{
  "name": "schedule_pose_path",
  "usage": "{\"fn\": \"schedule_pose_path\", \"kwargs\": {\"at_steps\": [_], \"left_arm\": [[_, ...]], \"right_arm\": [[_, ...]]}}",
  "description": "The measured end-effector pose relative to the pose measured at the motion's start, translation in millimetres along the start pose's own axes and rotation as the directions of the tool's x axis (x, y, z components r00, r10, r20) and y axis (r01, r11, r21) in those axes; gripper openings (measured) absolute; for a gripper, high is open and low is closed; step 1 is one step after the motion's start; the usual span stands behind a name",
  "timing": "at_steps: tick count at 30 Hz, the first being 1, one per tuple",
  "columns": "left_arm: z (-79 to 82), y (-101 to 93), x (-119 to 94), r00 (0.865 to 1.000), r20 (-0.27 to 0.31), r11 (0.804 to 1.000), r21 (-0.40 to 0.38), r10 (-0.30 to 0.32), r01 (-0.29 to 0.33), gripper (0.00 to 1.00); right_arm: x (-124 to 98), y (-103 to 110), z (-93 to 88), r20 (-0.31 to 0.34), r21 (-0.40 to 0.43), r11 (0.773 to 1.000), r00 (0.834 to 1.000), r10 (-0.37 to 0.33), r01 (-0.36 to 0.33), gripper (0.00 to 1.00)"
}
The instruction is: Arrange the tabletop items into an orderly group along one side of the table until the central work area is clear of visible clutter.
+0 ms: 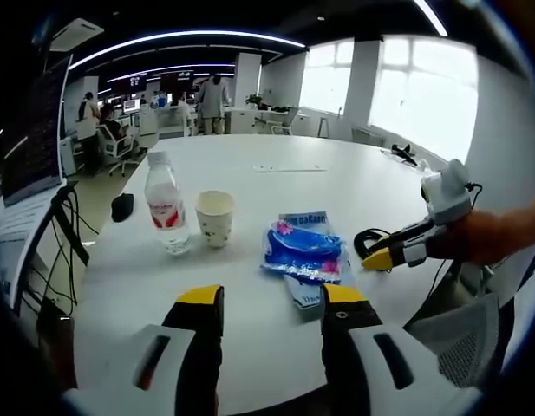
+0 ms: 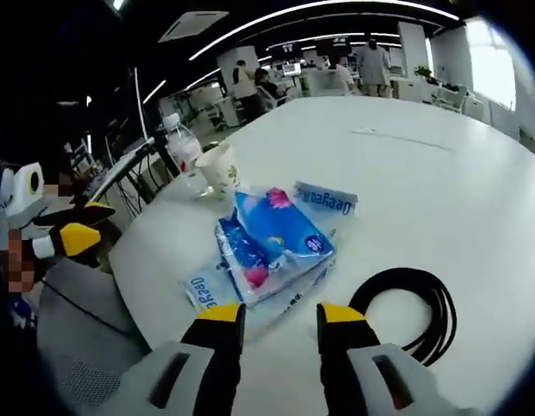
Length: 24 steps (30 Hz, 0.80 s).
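We hold 2 yellow-tipped grippers over a round white table [image 1: 336,186]. In the left gripper view our left gripper [image 1: 271,299] hangs above the near edge with its jaws spread apart and nothing between them. Beyond it, from left to right, stand a clear plastic water bottle with a red label [image 1: 166,206] and a cream paper cup with small printed marks [image 1: 215,217], just beside each other and both upright, then a blue and pink pack of tissues in a clear plastic bag [image 1: 304,250] lying flat. Our right gripper [image 1: 377,257] comes in from the right of that view, near a coiled black cable [image 1: 368,238] at the table's edge.

In the right gripper view the right gripper [image 2: 278,315] also has its jaws spread, empty, their tips just short of the tissue pack [image 2: 271,238]. The cable [image 2: 408,308] lies in a loop beside the right jaw, and the cup [image 2: 219,168] and bottle [image 2: 184,149] stand beyond the pack. The left gripper [image 2: 83,234] shows at the left of this view, off the table edge.
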<state>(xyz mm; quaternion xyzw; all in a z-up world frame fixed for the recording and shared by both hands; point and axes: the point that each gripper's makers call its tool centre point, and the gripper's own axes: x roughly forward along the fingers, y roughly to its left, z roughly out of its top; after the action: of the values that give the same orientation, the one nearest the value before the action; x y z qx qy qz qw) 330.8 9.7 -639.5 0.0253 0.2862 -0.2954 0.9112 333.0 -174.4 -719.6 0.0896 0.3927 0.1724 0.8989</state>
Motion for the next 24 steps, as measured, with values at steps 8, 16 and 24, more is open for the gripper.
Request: {"fn": "schedule_pose_path", "kwargs": {"at_steps": [8, 16, 24], "left_arm": [[1.0, -0.4, -1, 1.000, -0.002, 1.000, 0.010, -0.009, 0.009, 0.46], [1.8, 0.2, -3, 1.000, -0.003, 1.000, 0.014, -0.010, 0.010, 0.47], [-0.7, 0.6, -3, 1.000, -0.018, 1.000, 0.023, -0.014, 0.014, 0.47]], "right_arm": [[19, 3, 2.8, -0.015, 0.129, 0.992, 1.000, 0.004, -0.002, 0.37], [32, 0, 5.0, -0.054, 0.223, 0.973, 0.998, -0.040, 0.051, 0.33], [38, 2, 13.0, -0.056, 0.220, 0.974, 0.997, -0.045, 0.056, 0.31]]}}
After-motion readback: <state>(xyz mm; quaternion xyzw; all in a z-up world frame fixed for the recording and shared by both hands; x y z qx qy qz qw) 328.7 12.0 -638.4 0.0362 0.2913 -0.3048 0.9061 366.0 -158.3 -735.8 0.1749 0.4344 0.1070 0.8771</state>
